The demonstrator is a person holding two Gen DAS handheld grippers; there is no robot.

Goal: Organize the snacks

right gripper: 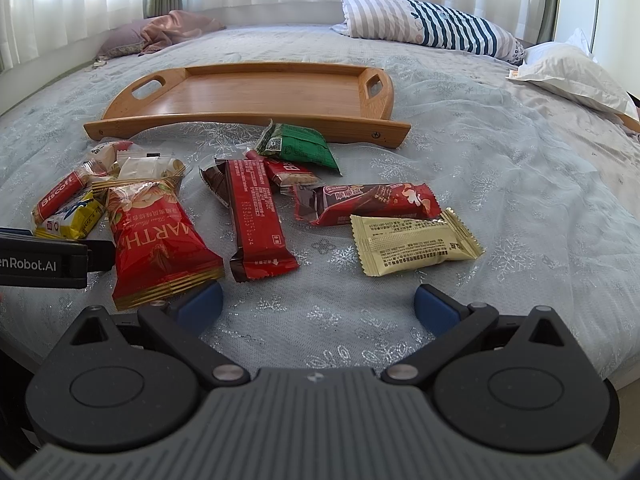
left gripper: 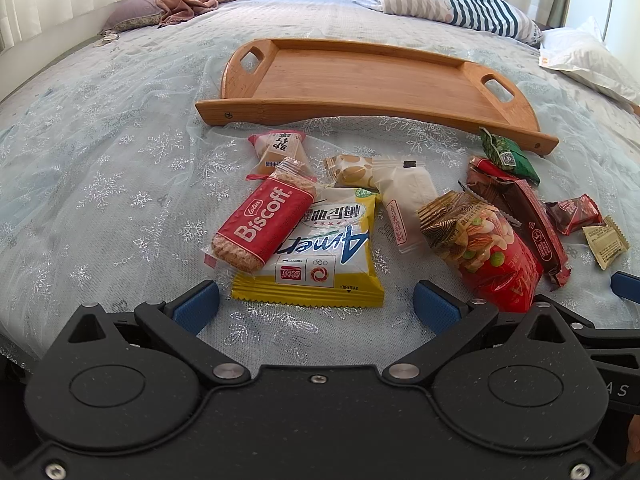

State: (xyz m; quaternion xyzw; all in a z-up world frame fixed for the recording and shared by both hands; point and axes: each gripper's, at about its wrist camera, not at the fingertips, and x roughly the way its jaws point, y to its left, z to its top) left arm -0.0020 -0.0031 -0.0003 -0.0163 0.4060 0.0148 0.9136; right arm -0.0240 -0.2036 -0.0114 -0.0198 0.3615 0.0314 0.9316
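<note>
Several wrapped snacks lie on the bed in front of a wooden tray (left gripper: 360, 80), which holds nothing and also shows in the right wrist view (right gripper: 260, 96). My left gripper (left gripper: 316, 304) is open and empty, just short of a yellow packet (left gripper: 320, 256) with a red Biscoff pack (left gripper: 264, 224) lying on it. A red nut bag (left gripper: 488, 244) lies to its right. My right gripper (right gripper: 318, 304) is open and empty, near a long red bar (right gripper: 256, 216), the red nut bag (right gripper: 156, 236) and a gold packet (right gripper: 412, 244). A green packet (right gripper: 296, 146) lies by the tray.
The bed has a pale snowflake cover (left gripper: 100, 180). A striped pillow (left gripper: 448, 4) and a white pillow (left gripper: 584, 60) lie at the far right, a pink cloth (left gripper: 188, 0) at the far left. Curtains hang behind. The left gripper's body (right gripper: 44, 260) shows at the right view's left edge.
</note>
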